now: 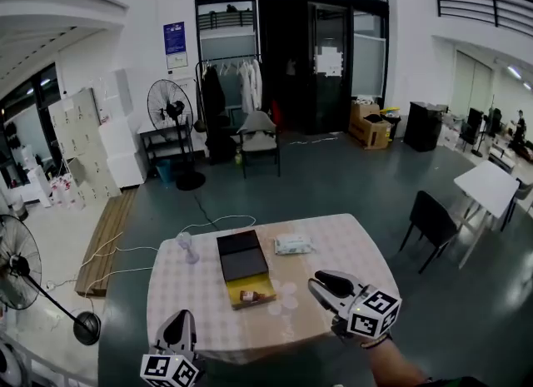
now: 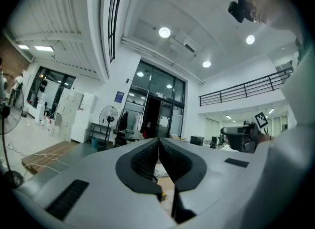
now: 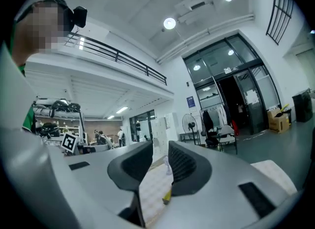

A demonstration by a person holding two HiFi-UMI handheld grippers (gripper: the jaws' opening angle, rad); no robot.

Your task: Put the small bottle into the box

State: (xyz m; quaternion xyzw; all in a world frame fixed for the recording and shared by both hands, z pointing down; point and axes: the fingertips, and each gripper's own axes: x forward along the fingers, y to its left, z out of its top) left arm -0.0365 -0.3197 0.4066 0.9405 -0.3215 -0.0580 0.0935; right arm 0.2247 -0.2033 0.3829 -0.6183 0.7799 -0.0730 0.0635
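Small bottle (image 1: 250,296) lies inside the box (image 1: 261,282), lower centre. Left gripper (image 1: 181,320) closed, empty; right gripper (image 1: 317,284) slightly parted, empty. Judgement: keep both clear of the box.

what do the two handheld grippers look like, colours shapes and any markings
They match. The left gripper and right gripper have smooth light-grey shells that taper to two curved jaws lined with black ribbed pads. Dark rectangular slots sit in the shells. Each carries a white cube printed with black square markers. No cables are visible.
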